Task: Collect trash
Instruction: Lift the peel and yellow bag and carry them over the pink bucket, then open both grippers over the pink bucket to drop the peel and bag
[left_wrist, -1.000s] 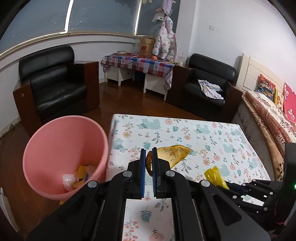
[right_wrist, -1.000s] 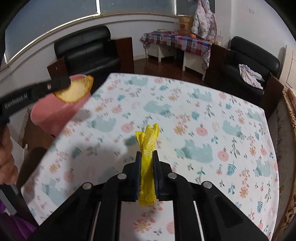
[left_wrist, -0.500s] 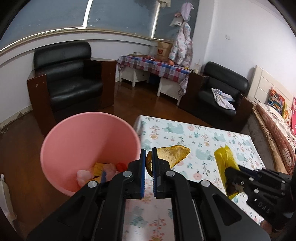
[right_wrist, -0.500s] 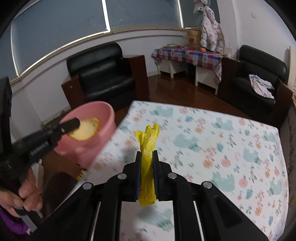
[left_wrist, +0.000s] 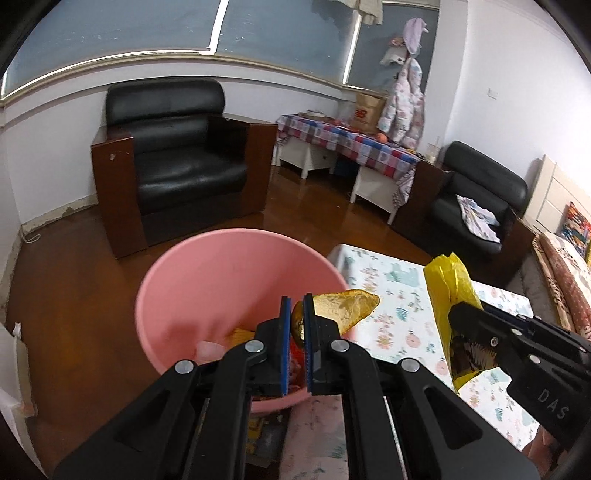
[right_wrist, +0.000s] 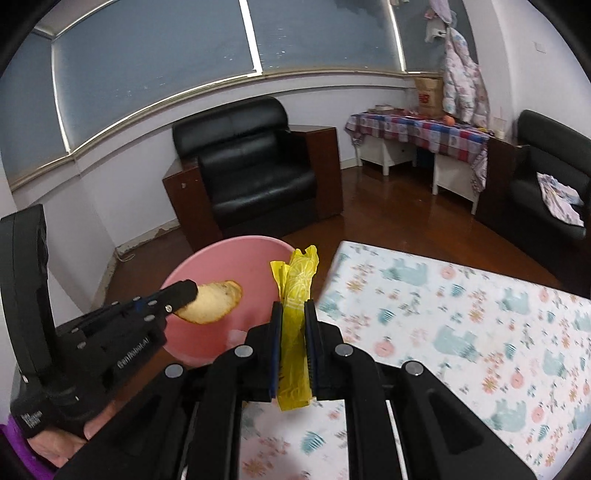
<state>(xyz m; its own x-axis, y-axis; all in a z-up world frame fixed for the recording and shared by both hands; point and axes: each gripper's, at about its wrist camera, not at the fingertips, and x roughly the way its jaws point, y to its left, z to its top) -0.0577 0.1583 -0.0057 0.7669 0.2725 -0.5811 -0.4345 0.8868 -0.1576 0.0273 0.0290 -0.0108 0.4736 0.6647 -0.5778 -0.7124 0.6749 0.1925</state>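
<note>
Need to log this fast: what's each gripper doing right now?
Left gripper: shut on the orange peel.
Right gripper: shut on the yellow wrapper.

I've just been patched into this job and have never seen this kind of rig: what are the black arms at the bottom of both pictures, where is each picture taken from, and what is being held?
There is no robot here: a person holds a black two-finger gripper in each hand, and a camera on each one looks forward along its fingers. The left wrist view shows the left gripper shut on a curved yellow-brown peel over the round pink plastic bin, which already holds scraps. The right wrist view shows the right gripper shut on a crumpled yellow plastic wrapper, near the bin. Each gripper also appears in the other's picture. The table with the floral, bear-printed cloth shows nothing lying on it.
</note>
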